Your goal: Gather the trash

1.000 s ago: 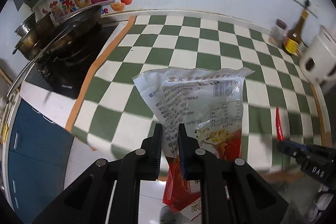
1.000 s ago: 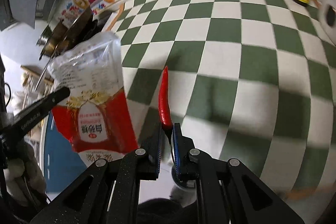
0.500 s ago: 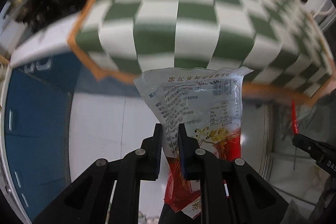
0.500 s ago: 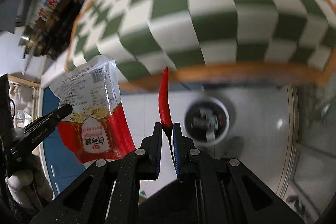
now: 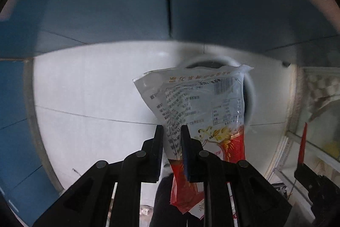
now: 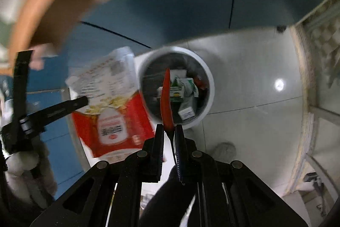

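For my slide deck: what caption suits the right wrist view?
Right gripper holds red chili above white trash bin.

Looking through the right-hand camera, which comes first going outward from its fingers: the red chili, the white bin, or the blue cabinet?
1. Red chili: pinched by its stem in the right gripper, pointing away from it.
2. White bin: on the floor below, straight behind the chili, with trash already inside.
3. Blue cabinet: farthest, rising beyond the bin at the top of the view.
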A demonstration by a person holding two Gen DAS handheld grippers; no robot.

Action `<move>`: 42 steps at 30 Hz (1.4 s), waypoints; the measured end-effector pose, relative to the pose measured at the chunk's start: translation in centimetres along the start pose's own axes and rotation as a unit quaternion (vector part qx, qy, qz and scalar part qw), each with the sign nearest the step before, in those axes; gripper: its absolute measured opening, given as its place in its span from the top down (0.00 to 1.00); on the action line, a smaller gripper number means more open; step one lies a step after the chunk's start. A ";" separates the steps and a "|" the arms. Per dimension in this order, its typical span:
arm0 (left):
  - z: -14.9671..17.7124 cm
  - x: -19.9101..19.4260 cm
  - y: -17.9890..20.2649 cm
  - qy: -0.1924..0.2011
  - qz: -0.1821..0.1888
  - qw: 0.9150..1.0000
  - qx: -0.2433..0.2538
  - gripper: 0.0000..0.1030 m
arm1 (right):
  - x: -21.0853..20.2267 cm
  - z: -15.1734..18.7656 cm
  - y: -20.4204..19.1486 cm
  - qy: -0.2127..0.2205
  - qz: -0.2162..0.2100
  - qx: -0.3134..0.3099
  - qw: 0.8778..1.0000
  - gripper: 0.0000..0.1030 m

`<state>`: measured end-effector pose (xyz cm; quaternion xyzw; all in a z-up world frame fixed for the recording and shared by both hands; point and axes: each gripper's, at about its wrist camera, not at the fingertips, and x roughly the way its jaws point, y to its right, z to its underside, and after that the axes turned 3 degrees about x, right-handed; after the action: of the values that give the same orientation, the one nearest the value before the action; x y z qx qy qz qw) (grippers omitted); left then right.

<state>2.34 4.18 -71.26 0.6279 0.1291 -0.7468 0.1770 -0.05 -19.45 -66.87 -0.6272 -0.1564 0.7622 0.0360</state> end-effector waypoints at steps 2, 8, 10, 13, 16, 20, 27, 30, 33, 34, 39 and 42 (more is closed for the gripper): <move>-1.5 4.0 0.9 -0.012 -0.005 1.000 0.009 0.78 | 3.2 -1.0 1.2 -0.004 0.003 0.003 1.000 0.90; -3.8 9.0 2.7 -0.022 -0.007 0.999 0.022 0.66 | 11.4 -3.7 2.7 -0.029 0.000 0.006 1.000 0.90; -3.8 8.6 2.5 -0.011 0.005 1.000 0.011 0.37 | 12.6 -4.3 2.4 -0.036 -0.001 0.003 0.999 0.90; -3.3 6.8 2.2 0.016 0.002 1.000 0.006 0.11 | 13.9 -4.6 1.8 -0.053 -0.004 0.004 0.999 0.89; -2.3 5.6 1.5 0.025 -0.002 1.000 -0.002 0.01 | 14.6 -5.0 1.0 -0.068 -0.004 0.002 0.998 0.84; -0.4 3.1 0.5 0.068 -0.019 0.997 -0.007 0.01 | 13.5 -4.9 0.8 -0.048 0.010 0.001 0.999 0.33; 3.4 -1.0 -1.4 0.099 -0.021 0.995 -0.021 0.01 | 8.9 -3.0 0.1 0.011 0.077 -0.023 0.997 0.00; 5.5 -3.1 -1.5 0.108 -0.018 0.994 -0.028 0.01 | 5.7 -1.2 -0.3 0.039 0.100 -0.036 0.994 0.00; 7.7 -5.4 -1.6 0.117 -0.019 0.993 -0.028 0.01 | 2.4 0.8 -0.6 0.057 0.115 -0.044 0.991 0.00; 8.6 -6.6 -1.4 0.120 -0.016 0.992 -0.028 0.01 | 1.3 1.4 -0.7 0.062 0.119 -0.046 0.990 0.00; 12.8 -12.3 -0.6 0.132 -0.020 0.991 -0.021 0.01 | -6.0 5.1 -1.6 0.085 0.127 -0.063 0.986 0.00; 15.8 -16.7 0.0 0.146 -0.018 0.989 -0.019 0.01 | -11.2 7.7 -2.3 0.101 0.128 -0.072 0.984 0.00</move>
<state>-9.23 -0.64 -52.00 0.7242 0.1788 -0.6476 0.1550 -5.42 -21.53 -54.38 -0.7170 -0.1250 0.6797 -0.0911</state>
